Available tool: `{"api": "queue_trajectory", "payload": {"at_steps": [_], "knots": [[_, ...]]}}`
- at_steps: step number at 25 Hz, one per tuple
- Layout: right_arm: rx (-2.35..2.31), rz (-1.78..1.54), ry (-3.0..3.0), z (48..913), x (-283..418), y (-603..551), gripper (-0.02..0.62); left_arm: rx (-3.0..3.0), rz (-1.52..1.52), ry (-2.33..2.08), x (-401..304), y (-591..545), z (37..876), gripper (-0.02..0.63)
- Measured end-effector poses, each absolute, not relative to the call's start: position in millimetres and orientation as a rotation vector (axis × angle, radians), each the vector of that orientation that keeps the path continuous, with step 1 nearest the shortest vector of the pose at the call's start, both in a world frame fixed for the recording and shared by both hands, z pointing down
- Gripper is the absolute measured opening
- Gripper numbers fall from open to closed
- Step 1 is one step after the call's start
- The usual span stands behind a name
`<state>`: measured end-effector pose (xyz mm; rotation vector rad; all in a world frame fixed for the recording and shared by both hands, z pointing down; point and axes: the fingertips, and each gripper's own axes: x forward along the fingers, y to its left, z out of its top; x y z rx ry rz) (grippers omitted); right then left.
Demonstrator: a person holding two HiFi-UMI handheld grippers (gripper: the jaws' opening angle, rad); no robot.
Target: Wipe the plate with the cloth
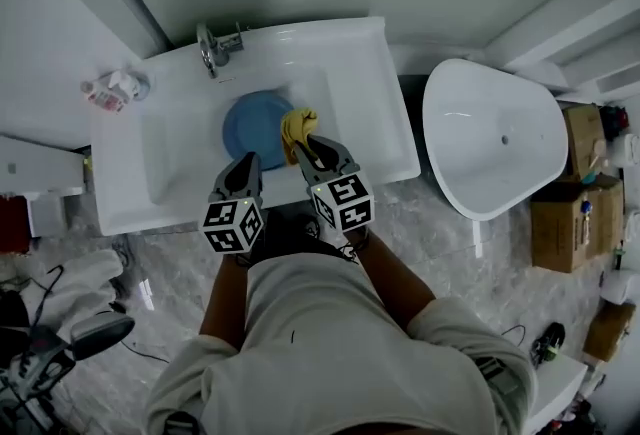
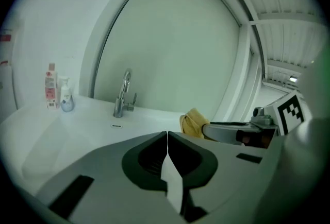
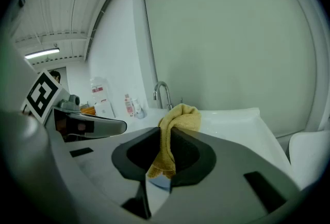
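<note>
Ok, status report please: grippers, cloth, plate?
Left gripper shut, empty. Right gripper shut on the yellow cloth. Blue plate in the sink, cloth at its right edge. Nothing in the way.

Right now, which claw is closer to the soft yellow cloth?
The right. The right claw is shut on the soft yellow cloth; the left claw sits beside it, shut and empty, clear of the cloth.
</note>
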<state>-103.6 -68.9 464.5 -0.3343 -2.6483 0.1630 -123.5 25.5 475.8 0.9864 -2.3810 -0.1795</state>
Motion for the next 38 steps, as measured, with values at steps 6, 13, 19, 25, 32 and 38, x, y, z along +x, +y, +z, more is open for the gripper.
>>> {"api": "queue_trajectory", "payload": {"at_steps": [6,13,19,25,32,38], "knots": [[-0.315,0.103,-2.813,395.5,-96.7,-77.7,0.058,1.010,-0.099,-2.591,-124.8,27.2,396.3,0.021],[-0.253,0.020,-2.948,332.7,-105.3,-77.1,0.058,1.122,-0.035,-2.720,-143.5,27.8,327.2,0.021],[-0.215,-0.034,-3.003,314.3,-117.9,-57.9,0.058,1.155,0.011,-2.764,-159.1,45.9,311.7,0.021],[-0.199,-0.067,-3.004,306.8,-122.4,-49.3,0.058,1.151,-0.038,-2.772,-167.7,59.2,308.8,0.021],[-0.177,-0.072,-3.006,306.0,-129.5,-48.2,0.058,1.130,-0.019,-2.777,-176.5,72.5,315.4,0.021],[-0.177,-0.082,-2.993,307.2,-132.9,-48.2,0.058,1.113,0.007,-2.777,-180.1,78.2,316.4,0.021]]}}
